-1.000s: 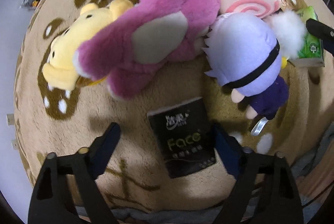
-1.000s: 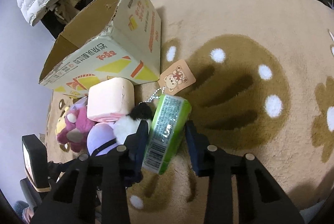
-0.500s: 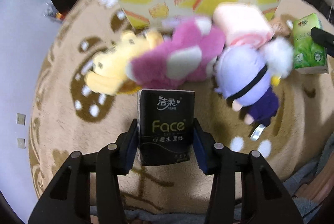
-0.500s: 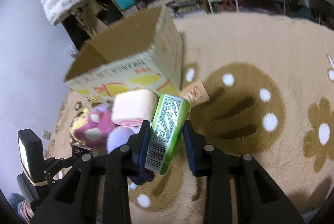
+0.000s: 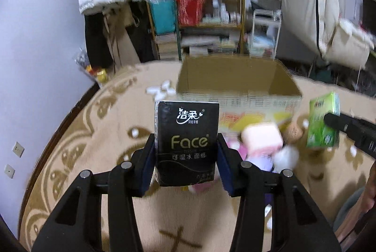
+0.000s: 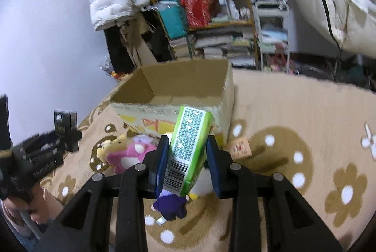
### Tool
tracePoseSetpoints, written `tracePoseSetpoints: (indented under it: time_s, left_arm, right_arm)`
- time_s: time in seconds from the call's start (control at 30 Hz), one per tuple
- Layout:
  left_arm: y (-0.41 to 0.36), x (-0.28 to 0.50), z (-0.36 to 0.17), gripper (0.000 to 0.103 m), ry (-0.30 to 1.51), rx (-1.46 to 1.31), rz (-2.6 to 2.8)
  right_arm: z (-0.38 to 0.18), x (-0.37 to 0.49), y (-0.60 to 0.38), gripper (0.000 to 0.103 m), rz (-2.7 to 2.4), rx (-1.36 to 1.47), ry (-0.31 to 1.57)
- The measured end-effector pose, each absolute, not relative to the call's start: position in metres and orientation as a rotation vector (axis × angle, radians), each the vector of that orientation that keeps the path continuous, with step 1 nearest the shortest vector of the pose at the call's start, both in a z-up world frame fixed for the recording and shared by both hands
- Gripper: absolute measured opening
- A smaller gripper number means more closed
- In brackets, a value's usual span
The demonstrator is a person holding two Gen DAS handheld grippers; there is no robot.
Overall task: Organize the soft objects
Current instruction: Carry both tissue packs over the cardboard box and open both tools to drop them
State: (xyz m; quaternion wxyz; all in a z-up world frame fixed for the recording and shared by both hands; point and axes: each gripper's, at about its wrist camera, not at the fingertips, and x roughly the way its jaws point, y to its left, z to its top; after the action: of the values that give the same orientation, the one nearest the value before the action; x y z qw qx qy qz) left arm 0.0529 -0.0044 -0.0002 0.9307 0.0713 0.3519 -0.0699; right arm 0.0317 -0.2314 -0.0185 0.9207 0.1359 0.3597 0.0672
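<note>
Left wrist view: left gripper [image 5: 186, 159] is seen closed on a black tissue pack [image 5: 187, 143], held upright between the blue pads [image 5: 148, 163], lifted clear of the tan rug [image 5: 77, 158]. An open cardboard box [image 5: 237, 85] is seen straight ahead on the rug, in front of a cluttered shelf [image 5: 199, 17]. A pink roll cushion [image 5: 262, 140] and blurred plush toys are seen on the rug just below the box's front wall. At right, a green tissue pack [image 5: 323, 120] is held off the rug by the right gripper [image 5: 329, 120], only one finger of it visible. Right wrist view: right gripper [image 6: 188, 158] is seen clamped on the green tissue pack [image 6: 189, 151], tilted, barcode end nearest the camera, raised just in front of the cardboard box [image 6: 178, 92]. Below the pack, a purple doll [image 6: 171, 206], a pink plush [image 6: 128, 154] and a yellow plush [image 6: 110, 145] are seen lying on the rug [image 6: 293, 111] near the box front. A small tag [image 6: 239, 148] lies beside the box corner. At far left, the left gripper [image 6: 70, 132] is seen holding the black tissue pack [image 6: 64, 125] off the rug.
</note>
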Motion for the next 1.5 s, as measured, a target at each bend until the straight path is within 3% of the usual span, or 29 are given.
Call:
tracePoseSetpoints:
  time_s: [0.5,1.23,1.3,1.5]
  left_arm:
    - [-0.004,0.116,0.035,0.046,0.578,0.122,-0.153]
    - [-0.051,0.184,-0.003,0.048,0.659,0.181,-0.260]
    - [-0.052,0.186,-0.008,0.051,0.676,0.186,-0.250]
    - [-0.048,0.190,-0.015,0.075,0.710,0.168,-0.234]
  right_arm:
    - [0.004,0.087,-0.227,0.033,0.160,0.222,0.627]
    - [-0.030,0.140,-0.240,0.034,0.184,0.291,0.630]
    - [-0.033,0.142,-0.240,0.034,0.183,0.293,0.635]
    - [-0.038,0.140,-0.245,0.037,0.165,0.318,0.641]
